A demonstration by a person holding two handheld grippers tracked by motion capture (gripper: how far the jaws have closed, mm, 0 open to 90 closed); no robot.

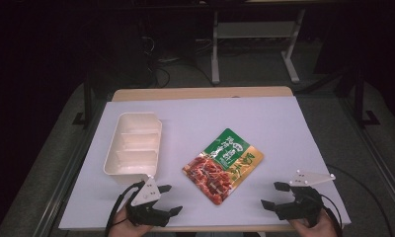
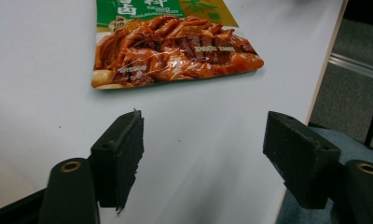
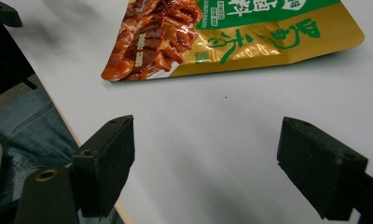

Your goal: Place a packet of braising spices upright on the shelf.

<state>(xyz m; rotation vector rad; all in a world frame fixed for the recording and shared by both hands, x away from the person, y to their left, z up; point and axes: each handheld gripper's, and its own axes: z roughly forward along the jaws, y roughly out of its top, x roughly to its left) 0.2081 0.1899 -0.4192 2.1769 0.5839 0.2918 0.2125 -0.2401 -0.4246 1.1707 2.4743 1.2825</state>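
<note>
Hovering near the tabletop front edge, left tongs & right tongs both spread, empty. Snack pouch lies flat between them, mid-tabletop, beside the tray. Risk: flat, slick foil gives pads nothing to bite, so pouch may slide or crumple instead of lifting.

- The food pouch lies flat on the white table top, near its middle and towards the near edge.
- It is a sealed, glossy packet: green at the far end with white lettering, a gold band along its right side, and a picture of reddish-brown braised meat over the near end.
- It sits askew, its near end turned to the left and its far end to the right.
</note>
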